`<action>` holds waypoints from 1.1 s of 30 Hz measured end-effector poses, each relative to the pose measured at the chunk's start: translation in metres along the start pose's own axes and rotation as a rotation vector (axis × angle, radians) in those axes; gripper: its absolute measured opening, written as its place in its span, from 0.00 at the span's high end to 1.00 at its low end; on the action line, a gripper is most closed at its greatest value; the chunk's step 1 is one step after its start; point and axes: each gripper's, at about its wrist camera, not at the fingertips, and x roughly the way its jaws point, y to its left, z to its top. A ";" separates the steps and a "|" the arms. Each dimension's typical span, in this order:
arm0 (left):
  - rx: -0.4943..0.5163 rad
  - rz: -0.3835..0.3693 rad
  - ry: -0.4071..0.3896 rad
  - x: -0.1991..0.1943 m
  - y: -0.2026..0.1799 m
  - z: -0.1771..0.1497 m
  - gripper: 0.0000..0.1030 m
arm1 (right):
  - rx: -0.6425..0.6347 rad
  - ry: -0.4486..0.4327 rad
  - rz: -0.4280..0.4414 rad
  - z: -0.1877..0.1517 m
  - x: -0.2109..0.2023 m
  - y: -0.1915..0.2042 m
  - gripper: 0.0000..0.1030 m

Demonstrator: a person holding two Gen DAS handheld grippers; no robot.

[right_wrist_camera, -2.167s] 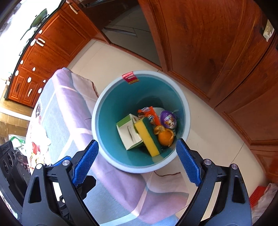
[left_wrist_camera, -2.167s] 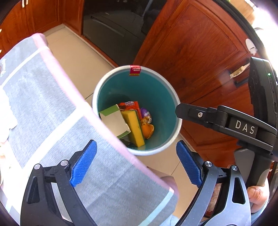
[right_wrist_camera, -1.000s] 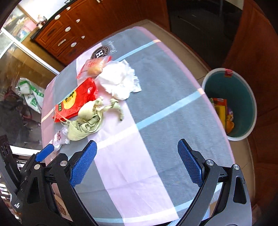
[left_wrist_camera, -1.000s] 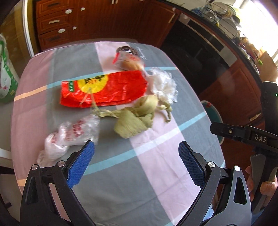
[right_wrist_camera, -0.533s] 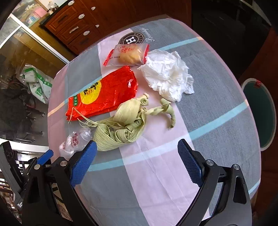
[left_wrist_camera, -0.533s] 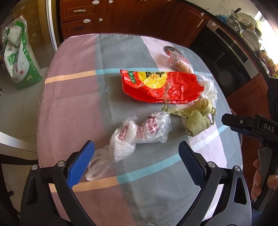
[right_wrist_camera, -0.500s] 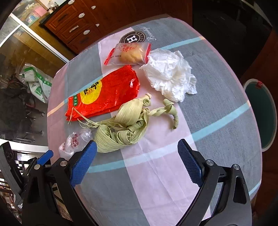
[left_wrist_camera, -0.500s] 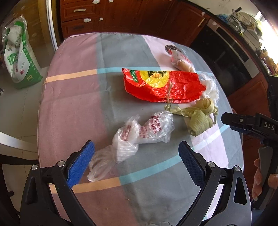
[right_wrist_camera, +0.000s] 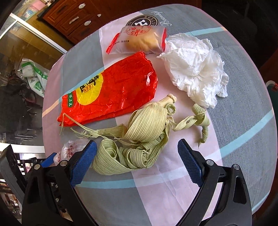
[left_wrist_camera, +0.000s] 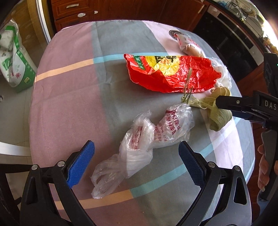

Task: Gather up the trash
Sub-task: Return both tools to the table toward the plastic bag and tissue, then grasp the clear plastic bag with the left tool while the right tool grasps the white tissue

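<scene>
Trash lies on a table under a grey and pink cloth [left_wrist_camera: 73, 90]. A crumpled clear plastic bag [left_wrist_camera: 149, 139] sits between the blue pads of my open left gripper [left_wrist_camera: 135, 161], just ahead of them. Pale green corn husks [right_wrist_camera: 139, 135] lie between the pads of my open right gripper [right_wrist_camera: 137, 161]. Beyond them are a flat red snack bag [right_wrist_camera: 111, 90], a wad of white tissue [right_wrist_camera: 196, 69] and a wrapped pastry [right_wrist_camera: 140, 41]. In the left wrist view the red snack bag [left_wrist_camera: 173, 73] and the corn husks [left_wrist_camera: 217, 114] lie to the right.
The teal bin's rim [right_wrist_camera: 271, 87] peeks past the table's right edge. A green and white sack [left_wrist_camera: 12, 59] stands on the floor at left. Wooden drawers [left_wrist_camera: 78, 12] line the far wall. A hand [left_wrist_camera: 264, 170] holds the right gripper's body [left_wrist_camera: 248, 106] at the right.
Both grippers swung away from the bin to the table, then dropped closer: the left over the clear plastic bag, the right over the corn husks. Both stayed open.
</scene>
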 end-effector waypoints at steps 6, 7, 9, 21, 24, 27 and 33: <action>0.119 0.050 -0.010 0.010 -0.025 0.003 0.06 | 0.000 -0.015 0.002 0.009 -0.010 -0.007 0.13; 0.148 0.072 -0.013 0.012 -0.030 0.002 0.12 | 0.000 -0.013 0.008 0.009 -0.012 -0.008 0.13; 0.183 0.108 -0.034 0.013 -0.036 0.000 0.37 | 0.000 -0.021 0.008 0.009 -0.017 -0.012 0.13; 0.100 0.008 -0.147 -0.038 -0.040 0.029 0.63 | 0.055 -0.107 0.018 0.035 -0.045 -0.049 0.13; 0.074 -0.028 -0.161 -0.042 -0.042 0.043 0.63 | 0.058 -0.119 -0.011 0.048 -0.041 -0.061 0.13; 0.052 -0.040 -0.163 -0.040 -0.046 0.053 0.63 | 0.072 -0.112 -0.041 0.060 -0.025 -0.074 0.13; 0.056 -0.036 -0.124 -0.024 -0.059 0.058 0.63 | 0.048 -0.094 -0.024 0.072 0.004 -0.081 0.13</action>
